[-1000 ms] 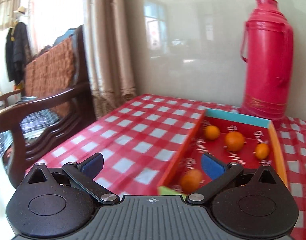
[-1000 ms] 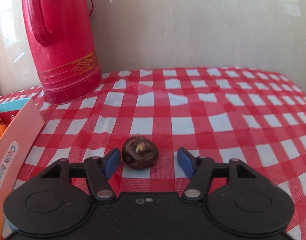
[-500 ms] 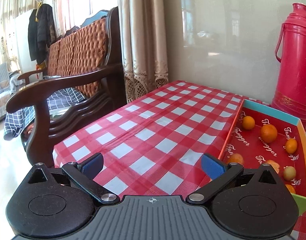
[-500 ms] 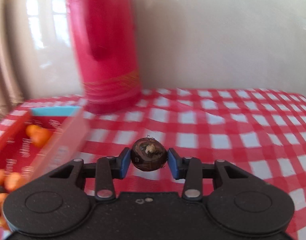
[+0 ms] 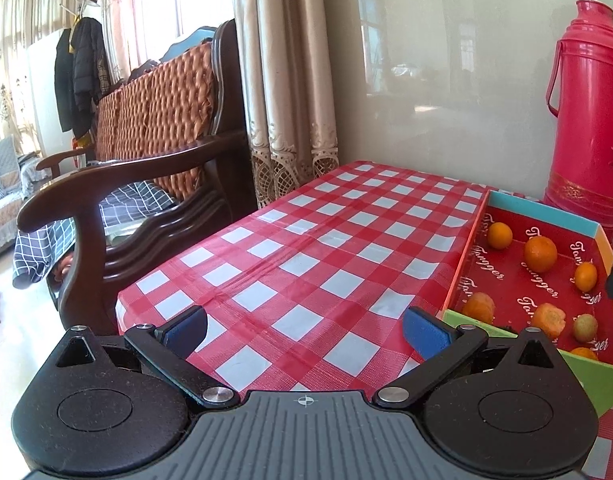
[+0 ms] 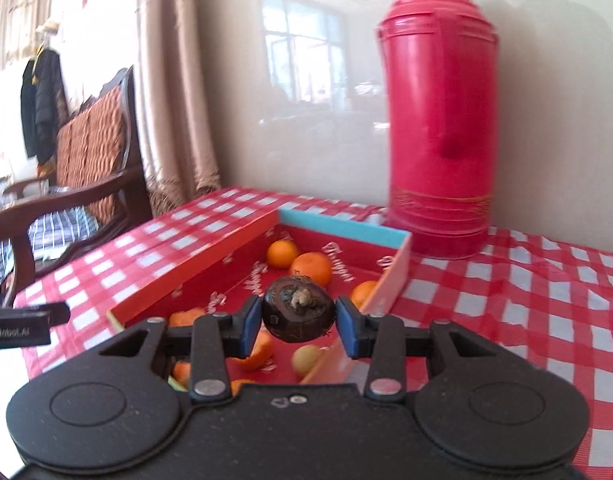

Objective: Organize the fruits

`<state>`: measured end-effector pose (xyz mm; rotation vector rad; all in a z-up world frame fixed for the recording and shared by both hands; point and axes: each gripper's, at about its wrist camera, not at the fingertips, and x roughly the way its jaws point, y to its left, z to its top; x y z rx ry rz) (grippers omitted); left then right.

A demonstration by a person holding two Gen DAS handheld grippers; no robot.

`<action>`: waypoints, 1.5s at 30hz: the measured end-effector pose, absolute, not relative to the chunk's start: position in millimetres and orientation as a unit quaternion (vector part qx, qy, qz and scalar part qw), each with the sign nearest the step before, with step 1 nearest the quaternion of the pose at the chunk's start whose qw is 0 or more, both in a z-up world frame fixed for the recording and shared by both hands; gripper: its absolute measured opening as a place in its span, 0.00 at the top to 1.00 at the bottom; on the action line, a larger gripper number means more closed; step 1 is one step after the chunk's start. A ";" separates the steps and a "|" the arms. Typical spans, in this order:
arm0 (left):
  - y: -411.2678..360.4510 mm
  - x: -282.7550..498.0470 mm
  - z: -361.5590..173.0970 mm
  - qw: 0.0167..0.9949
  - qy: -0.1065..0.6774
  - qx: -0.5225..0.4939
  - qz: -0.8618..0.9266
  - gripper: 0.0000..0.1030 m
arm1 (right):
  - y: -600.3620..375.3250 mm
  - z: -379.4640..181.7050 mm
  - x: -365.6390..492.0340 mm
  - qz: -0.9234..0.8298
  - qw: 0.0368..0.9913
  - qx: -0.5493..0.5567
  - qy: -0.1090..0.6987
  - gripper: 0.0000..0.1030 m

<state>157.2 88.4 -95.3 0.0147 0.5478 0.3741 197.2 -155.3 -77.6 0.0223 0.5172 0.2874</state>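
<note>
My right gripper (image 6: 299,323) is shut on a dark brown round fruit (image 6: 299,314), held in the air above the near end of a shallow red box (image 6: 194,262). Several small oranges (image 6: 311,268) and a pale round fruit (image 6: 306,359) lie in that box. In the left wrist view the same box (image 5: 542,204) sits at the right with oranges (image 5: 540,254) in it. My left gripper (image 5: 304,332) stands open over the red and white checked tablecloth (image 5: 326,240), left of the box, with nothing between its fingers.
A tall red thermos (image 6: 440,140) stands against the wall behind the box, also seen as the thermos (image 5: 586,120) at far right. A wooden armchair (image 5: 146,184) and a curtain (image 5: 282,80) flank the table's left edge. The other gripper's tip (image 6: 26,318) shows at left.
My right gripper closed on the brown fruit, lifted it off the cloth and swung left over the box. My left gripper drew back to the left, off the box.
</note>
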 end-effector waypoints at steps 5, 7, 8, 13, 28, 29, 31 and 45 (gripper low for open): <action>87.6 158.1 -95.8 0.946 0.270 0.011 0.180 0.00 | -141.9 -78.3 192.7 0.134 0.957 -0.017 0.257 0.61; 87.1 158.5 -95.6 0.946 0.271 0.009 0.177 0.00 | -142.2 -76.1 189.7 0.124 0.960 -0.017 0.251 0.30; 86.4 158.7 -95.5 0.947 0.271 0.008 0.175 0.00 | -142.9 -74.4 186.3 0.116 0.962 -0.017 0.245 0.24; 76.2 159.8 -94.5 0.949 0.270 0.017 0.160 0.00 | -149.8 -57.0 175.3 0.082 0.967 -0.014 0.241 0.18; 18.1 95.4 -28.9 0.963 0.255 0.048 0.067 0.00 | -197.8 -7.6 79.0 -0.035 0.962 0.051 0.266 0.06; 15.1 89.2 -24.3 0.964 0.252 0.052 0.062 0.00 | -199.1 -5.3 72.6 -0.041 0.962 0.054 0.265 0.06; 9.4 76.8 -17.2 0.966 0.245 0.061 0.056 0.00 | -200.7 -1.6 60.4 -0.049 0.962 0.056 0.261 0.06; 2.7 36.5 13.5 0.971 0.226 0.066 0.033 0.00 | -192.3 18.6 22.5 -0.051 0.968 0.056 0.239 0.06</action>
